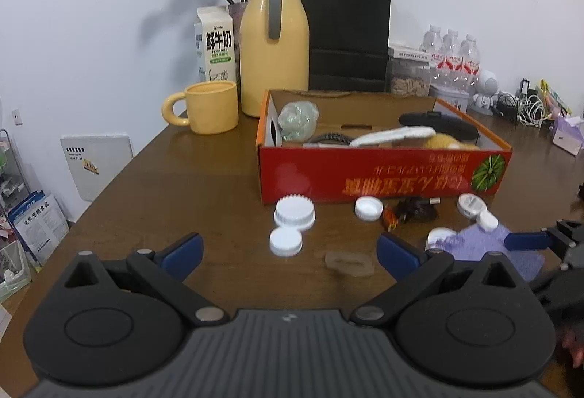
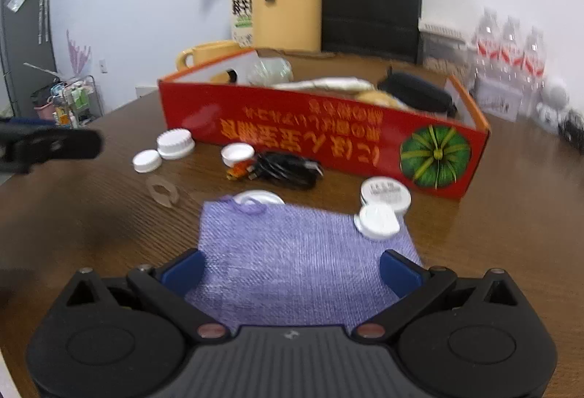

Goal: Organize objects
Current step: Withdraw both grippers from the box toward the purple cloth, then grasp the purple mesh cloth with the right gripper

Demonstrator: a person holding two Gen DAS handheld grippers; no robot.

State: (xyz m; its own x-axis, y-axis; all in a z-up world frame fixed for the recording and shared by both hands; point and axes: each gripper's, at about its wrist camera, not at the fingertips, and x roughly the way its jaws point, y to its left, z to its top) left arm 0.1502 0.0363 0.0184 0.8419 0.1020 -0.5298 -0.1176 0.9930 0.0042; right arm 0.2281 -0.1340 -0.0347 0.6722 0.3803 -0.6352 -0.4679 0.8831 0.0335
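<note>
Left gripper (image 1: 290, 254), seen from the left wrist camera, stands with its blue-padded jaws wide apart and empty above the brown wooden table (image 1: 204, 186). Between and just ahead of the jaws lie a smooth white plastic cap (image 1: 285, 242) and, touching it on the far side, a larger white ridged lid (image 1: 294, 213). This placement suggests the cap is the left side's likely next pick. Behind them stands the open red cardboard box (image 1: 383, 172), already holding several items, which appears to be the collection point. A tangled black cable (image 1: 416, 210) lies just in front of the box wall.

Right gripper (image 2: 292, 268), seen from the right wrist camera, is likewise spread wide and grips nothing. Its jaws straddle the near edge of a flat purple woven cloth pouch (image 2: 292, 252) lying on the table. Whether the pads touch the fabric cannot be told. A white round cap (image 2: 377, 221) rests on the pouch's far right corner, touching a white labelled disc (image 2: 385, 193) beyond it. Lifting the pouch would likely tip that cap off.
</note>
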